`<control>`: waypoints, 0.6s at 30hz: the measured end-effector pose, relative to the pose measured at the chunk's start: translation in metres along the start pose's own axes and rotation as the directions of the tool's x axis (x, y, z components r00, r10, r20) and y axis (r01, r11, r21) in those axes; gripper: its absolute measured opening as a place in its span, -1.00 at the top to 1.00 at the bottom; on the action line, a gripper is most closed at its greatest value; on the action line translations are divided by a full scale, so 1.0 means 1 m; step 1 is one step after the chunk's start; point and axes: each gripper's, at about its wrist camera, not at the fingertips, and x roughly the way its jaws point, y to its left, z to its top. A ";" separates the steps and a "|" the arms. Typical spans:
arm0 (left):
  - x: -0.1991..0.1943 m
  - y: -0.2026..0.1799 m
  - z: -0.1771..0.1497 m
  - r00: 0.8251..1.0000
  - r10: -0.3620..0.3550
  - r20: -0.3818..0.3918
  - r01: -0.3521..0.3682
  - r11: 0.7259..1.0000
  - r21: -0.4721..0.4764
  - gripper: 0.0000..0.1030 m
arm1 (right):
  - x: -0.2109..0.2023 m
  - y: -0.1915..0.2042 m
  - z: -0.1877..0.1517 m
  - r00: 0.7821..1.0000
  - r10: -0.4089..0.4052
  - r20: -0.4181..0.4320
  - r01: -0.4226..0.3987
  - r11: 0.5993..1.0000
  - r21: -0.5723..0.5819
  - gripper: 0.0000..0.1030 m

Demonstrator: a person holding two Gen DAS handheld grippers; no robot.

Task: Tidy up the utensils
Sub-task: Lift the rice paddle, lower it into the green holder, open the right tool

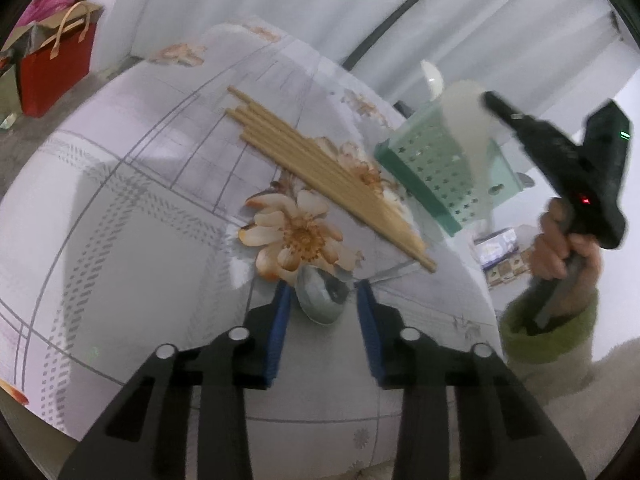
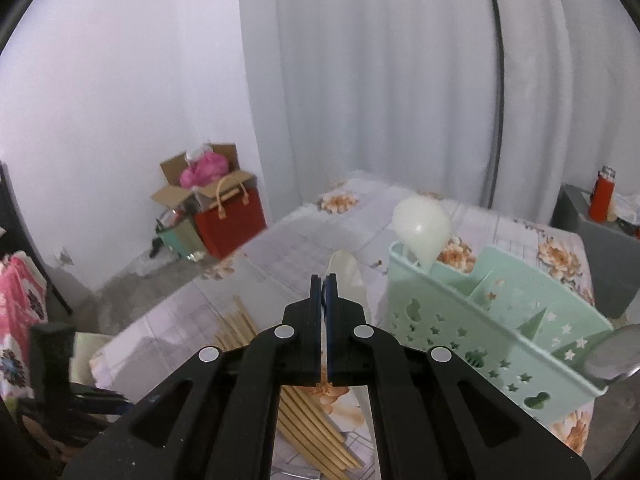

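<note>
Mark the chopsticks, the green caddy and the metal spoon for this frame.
chopsticks [image 1: 320, 168], left wrist view, middle of the bundle.
green caddy [image 2: 496, 332], right wrist view, perforated front wall.
metal spoon [image 1: 320, 300], left wrist view, bowl.

You see pale wooden chopsticks [image 1: 320, 172], matt, on a smooth, slightly glossy floral tablecloth [image 1: 120, 208]. To the right, the mint caddy [image 2: 500, 328] looks like perforated plastic (star cutouts), holding a glossy white spoon [image 2: 422, 226].
</note>
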 end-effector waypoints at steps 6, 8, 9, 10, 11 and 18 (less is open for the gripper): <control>0.010 0.006 0.003 1.000 0.029 -0.006 -0.029 0.999 -0.038 0.85 | -0.035 -0.029 0.028 0.990 0.089 0.112 -0.100 0.991 0.092 1.00; 0.012 0.009 0.004 1.000 0.025 -0.005 -0.025 0.998 -0.054 0.90 | -0.048 -0.043 0.042 0.980 0.100 0.172 -0.122 0.985 0.126 1.00; 0.011 0.010 0.004 1.000 0.021 -0.005 -0.022 0.998 -0.060 0.90 | -0.052 -0.050 0.048 0.976 0.098 0.195 -0.127 0.982 0.139 1.00; 0.011 0.011 0.004 1.000 0.019 -0.005 -0.019 0.998 -0.064 0.90 | -0.056 -0.055 0.051 0.972 0.094 0.215 -0.128 0.981 0.148 1.00; 0.011 0.011 0.003 1.000 0.020 -0.004 -0.021 0.998 -0.062 0.90 | -0.062 -0.063 0.058 0.966 0.078 0.245 -0.119 0.980 0.158 1.00; 0.009 0.009 0.001 1.000 0.030 0.003 -0.030 0.998 -0.055 0.91 | -0.082 -0.092 0.079 0.923 -0.042 0.382 -0.028 0.984 0.178 1.00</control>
